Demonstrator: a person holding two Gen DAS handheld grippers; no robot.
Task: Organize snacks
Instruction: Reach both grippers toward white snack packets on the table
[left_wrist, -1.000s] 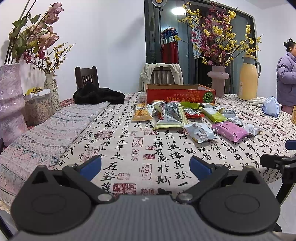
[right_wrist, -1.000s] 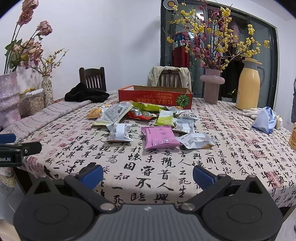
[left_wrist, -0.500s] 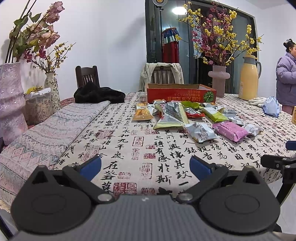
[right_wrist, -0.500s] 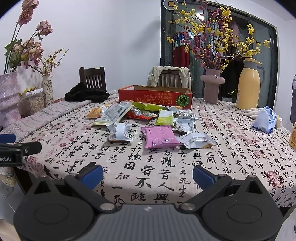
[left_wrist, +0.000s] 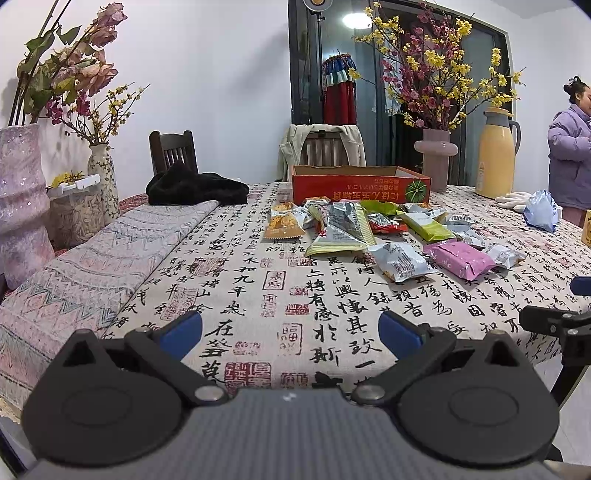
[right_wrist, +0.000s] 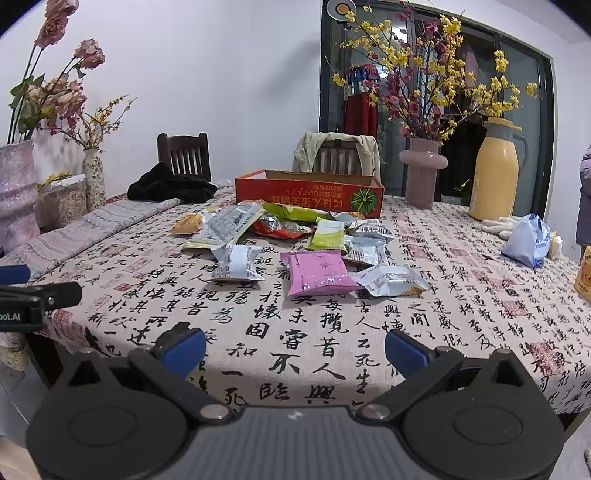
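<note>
Left gripper (left_wrist: 290, 330) hovering at near table edge, jaws spread wide, nothing between blue pads (left_wrist: 183, 332). Right gripper (right_wrist: 294, 347) same: held over near edge, jaws wide apart, empty.

Landmark: red cardboard box (right_wrist: 309, 196), open top, sitting on calligraphy-print tablecloth (right_wrist: 332, 332) toward far side of table.

Snack packets (right_wrist: 295, 236) scattered in a loose pile just in front of box, none seen inside it from these angles:
- pink packet (right_wrist: 319, 272) nearest the grippers, in front of box, flat on cloth
- silver-blue packet (right_wrist: 236, 264) just left of pink
- silver packet (right_wrist: 391, 280) touching pink's right edge
- green packet (right_wrist: 328, 236) between pink and box
- red foil packet (right_wrist: 280, 227) just in front of box, partly under others
- long grey-green bag (right_wrist: 225, 227) front-left of box
- orange snack packet (right_wrist: 187, 223) further left of box

Both grippers well short of pile.

Right of box: pink vase with blossom branches (right_wrist: 423, 177), then yellow thermos jug (right_wrist: 493, 171), blue-white bag (right_wrist: 526, 240) nearer. Left of box: black garment (right_wrist: 171, 186), folded patterned cloth (left_wrist: 85, 266). Person in purple jacket (left_wrist: 570, 155) standing far right of box.
</note>
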